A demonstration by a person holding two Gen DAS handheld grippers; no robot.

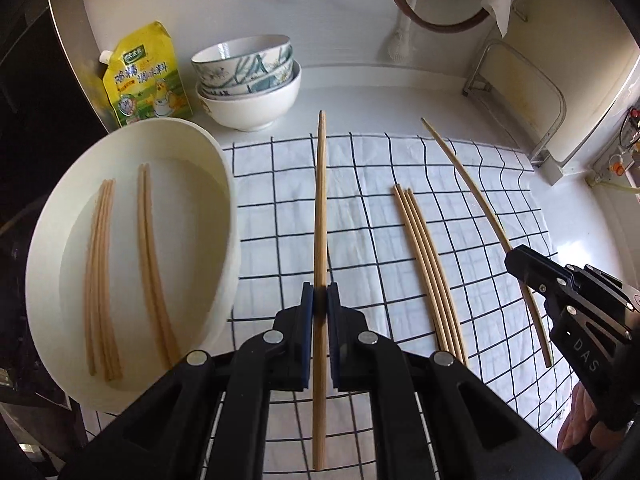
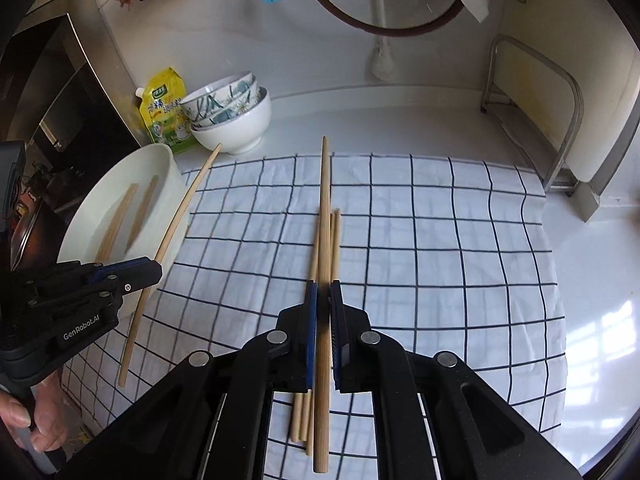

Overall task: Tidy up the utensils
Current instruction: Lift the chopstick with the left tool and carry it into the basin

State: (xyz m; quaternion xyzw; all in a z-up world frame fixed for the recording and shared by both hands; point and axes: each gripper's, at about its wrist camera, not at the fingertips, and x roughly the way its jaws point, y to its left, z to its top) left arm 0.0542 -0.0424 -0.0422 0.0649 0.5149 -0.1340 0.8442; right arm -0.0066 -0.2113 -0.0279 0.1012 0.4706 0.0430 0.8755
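My left gripper is shut on one wooden chopstick, held lengthwise above the checked cloth. My right gripper is shut on a second chopstick, raised over three loose chopsticks that lie side by side on the cloth. Each gripper shows in the other's view: the right gripper with its chopstick, the left gripper with its chopstick. The white oval basin on the left holds several chopsticks in two bundles.
Stacked bowls and a yellow pouch stand behind the basin. A metal rack leans at the back right. A dark appliance fills the far left. A person's hand grips the left tool.
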